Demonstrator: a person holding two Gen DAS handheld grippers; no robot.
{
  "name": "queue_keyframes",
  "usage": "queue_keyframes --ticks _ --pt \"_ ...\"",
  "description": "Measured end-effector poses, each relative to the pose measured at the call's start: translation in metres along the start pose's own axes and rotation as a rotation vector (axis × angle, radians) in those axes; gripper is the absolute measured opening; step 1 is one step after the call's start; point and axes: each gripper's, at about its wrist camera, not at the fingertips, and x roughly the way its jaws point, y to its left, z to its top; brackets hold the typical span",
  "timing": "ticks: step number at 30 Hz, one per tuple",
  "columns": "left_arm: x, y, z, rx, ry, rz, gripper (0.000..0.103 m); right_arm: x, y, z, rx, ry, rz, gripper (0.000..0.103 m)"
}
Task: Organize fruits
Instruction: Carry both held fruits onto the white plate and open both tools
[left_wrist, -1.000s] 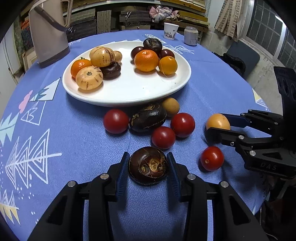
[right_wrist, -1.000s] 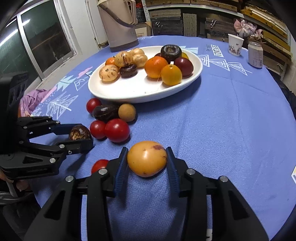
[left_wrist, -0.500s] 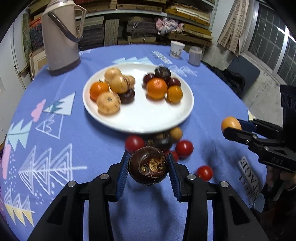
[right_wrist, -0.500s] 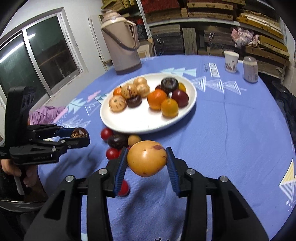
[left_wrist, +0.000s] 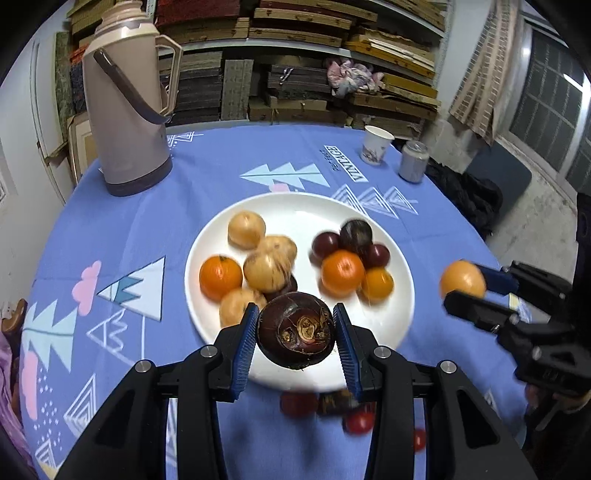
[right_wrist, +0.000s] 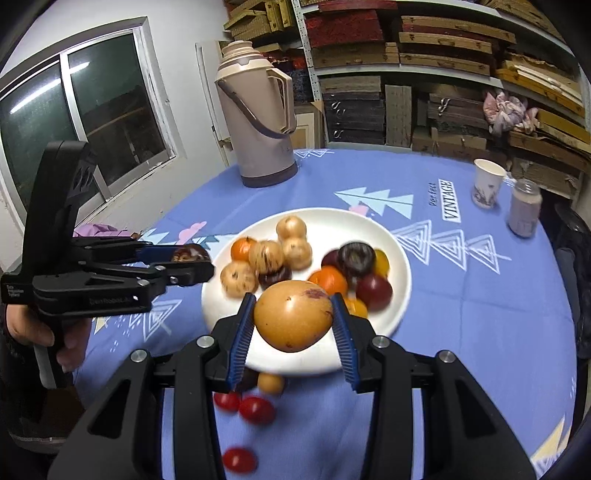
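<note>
The left gripper (left_wrist: 296, 338) is clamping a dark, glossy brown fruit (left_wrist: 295, 334) with a rough, crusty scar on its face, its ribbed blue pads (left_wrist: 245, 347) pressing both sides. It is hanging in the air over the near rim of the plate (left_wrist: 399, 321). The right gripper (right_wrist: 293, 321) is pinching a smooth tan-orange oval fruit (right_wrist: 293, 319) marked with a reddish blotch, also lifted over the plate's near edge.

The round white plate is carrying speckled beige fruits, oranges and dark plums in two clusters. Shiny red tomatoes (right_wrist: 256, 409) are lying loose on the cloth (right_wrist: 461, 314) in front of it. The blue woven tablecloth is showing pale tree and triangle prints. A beige thermos (right_wrist: 256, 122), a paper cup (right_wrist: 487, 182) and a jar (right_wrist: 524, 212) are standing at the far side, with shelves of stacked wooden boards behind.
</note>
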Motion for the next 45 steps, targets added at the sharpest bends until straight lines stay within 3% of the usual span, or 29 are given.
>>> queue_keyframes --ticks 11,19,33,38,41,43,45 --pt "0.051 0.019 0.033 -0.035 0.046 0.037 0.041 0.077 -0.009 0.035 -0.015 0.064 0.023 0.040" --pt "0.066 0.025 0.037 -0.037 0.065 0.080 0.041 0.105 -0.017 0.040 -0.011 0.090 0.014 0.040" --pt "0.072 0.027 0.046 -0.053 0.066 0.115 0.041 0.122 -0.021 0.044 -0.007 0.108 -0.027 0.041" --pt "0.071 0.032 0.047 -0.085 0.062 0.123 0.042 0.115 -0.025 0.045 0.034 0.080 0.004 0.045" --pt "0.063 0.032 0.046 -0.078 0.040 0.125 0.050 0.107 -0.024 0.042 0.032 0.075 0.011 0.047" --pt "0.056 0.030 0.044 -0.071 0.016 0.130 0.057 0.099 -0.024 0.039 0.037 0.069 0.014 0.052" --pt "0.050 0.027 0.042 -0.061 0.004 0.131 0.058 0.092 -0.025 0.035 0.051 0.061 0.015 0.054"
